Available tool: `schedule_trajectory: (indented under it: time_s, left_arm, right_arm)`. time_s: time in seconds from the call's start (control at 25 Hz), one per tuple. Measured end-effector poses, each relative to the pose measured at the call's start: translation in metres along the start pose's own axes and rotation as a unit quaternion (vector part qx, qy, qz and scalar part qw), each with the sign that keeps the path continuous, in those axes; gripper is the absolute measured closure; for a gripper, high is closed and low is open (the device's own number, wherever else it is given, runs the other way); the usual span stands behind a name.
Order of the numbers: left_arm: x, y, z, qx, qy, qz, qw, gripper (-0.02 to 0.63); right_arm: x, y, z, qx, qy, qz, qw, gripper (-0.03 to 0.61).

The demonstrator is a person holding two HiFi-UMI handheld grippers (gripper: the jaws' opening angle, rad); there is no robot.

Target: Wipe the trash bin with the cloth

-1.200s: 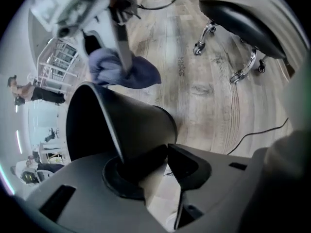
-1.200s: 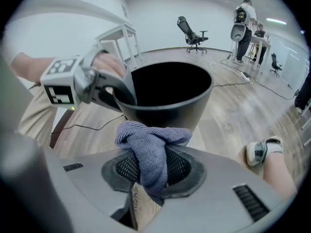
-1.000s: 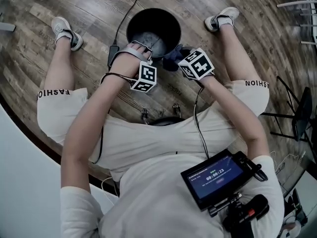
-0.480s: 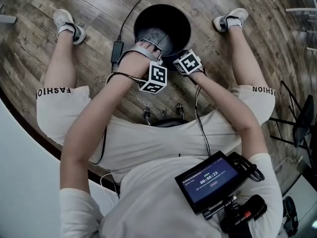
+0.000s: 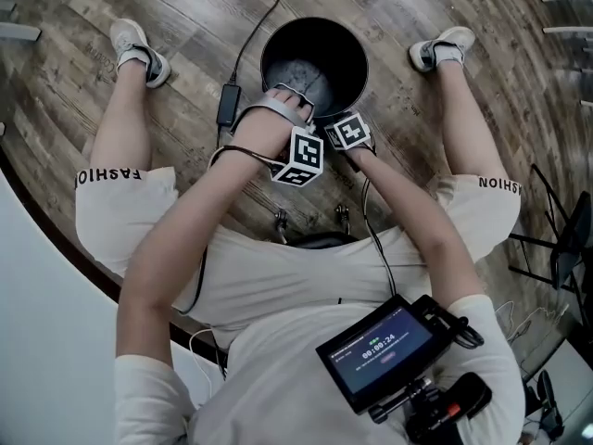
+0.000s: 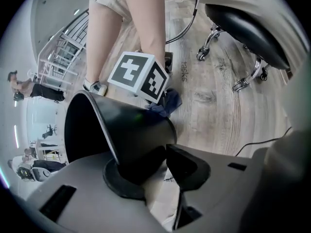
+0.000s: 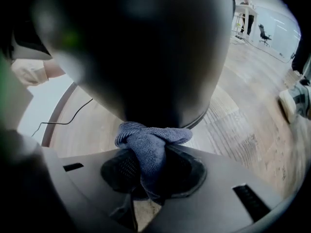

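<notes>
Right gripper view: right gripper [image 7: 150, 165] grips the cloth [image 7: 148, 139] against the trash bin [image 7: 146, 57] wall; left gripper [image 6: 149, 165] clamps its rim; wooden floor [image 7: 243, 125] below

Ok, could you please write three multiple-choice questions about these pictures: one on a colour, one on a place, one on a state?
1. What colour is the bin?
A. white
B. black
C. red

2. Where is the cloth?
A. against the bin's outside
B. at the bottom inside the bin
C. hanging over its rim

3. What do the fingers of the left gripper do?
A. hang open
B. hold the cloth
C. clamp the bin's rim

Answers:
1 B: it is black in every view.
2 A: the right gripper holds it against the dark wall.
3 C: the wall stands between them.
</notes>
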State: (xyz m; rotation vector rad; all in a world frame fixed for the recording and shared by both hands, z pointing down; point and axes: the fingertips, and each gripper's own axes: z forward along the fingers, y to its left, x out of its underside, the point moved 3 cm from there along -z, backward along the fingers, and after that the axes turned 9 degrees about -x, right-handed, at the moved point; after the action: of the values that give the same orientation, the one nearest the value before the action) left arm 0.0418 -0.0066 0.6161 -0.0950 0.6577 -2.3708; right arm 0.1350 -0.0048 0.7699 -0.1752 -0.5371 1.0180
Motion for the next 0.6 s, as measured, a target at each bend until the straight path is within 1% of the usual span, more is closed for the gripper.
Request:
schedule_trajectory:
  time_s: [0.08,0.12,0.2,0.28,0.4,0.48,0.56,0.6]
  left_arm:
    - [0.0,0.001,0.001,-0.001,-0.001,-0.009,1.0,0.479]
    - [0.0,0.0,0.0,0.001,-0.004,-0.013,0.9999,0.467]
    - [0.0,-0.005,-0.003,0.008,-0.013,-0.014,0.9998,0.429]
    - [0.001,-0.01,-0.008,0.01,-0.02,-0.013,0.9997,0.423]
    - [0.006,-0.007,-0.009,-0.006,-0.007,-0.007,0.9999,0.423]
    - [0.01,-0.004,-0.008,-0.019,0.002,-0.003,0.9998,0.425]
    - [0.011,-0.004,-0.005,-0.027,0.01,0.005,0.9996,0.427]
    - [0.011,-0.004,-0.004,-0.03,0.015,0.012,0.9994,0.438]
  right_arm:
    - [-0.002,0.006,-0.015,-0.012,0.009,0.005,1.0,0.471]
    - [-0.004,0.012,-0.026,-0.021,0.015,0.001,1.0,0.471]
    - [-0.007,0.029,-0.051,-0.039,0.021,-0.017,0.999,0.471]
    - [-0.01,0.047,-0.079,-0.053,0.015,-0.037,0.998,0.471]
    - [-0.022,0.063,-0.126,-0.056,-0.008,-0.064,0.996,0.471]
    - [-0.036,0.072,-0.158,-0.052,-0.033,-0.077,0.995,0.471]
    - [-0.051,0.08,-0.184,-0.047,-0.061,-0.083,0.994,0.471]
    - [-0.058,0.083,-0.194,-0.046,-0.074,-0.081,0.993,0.471]
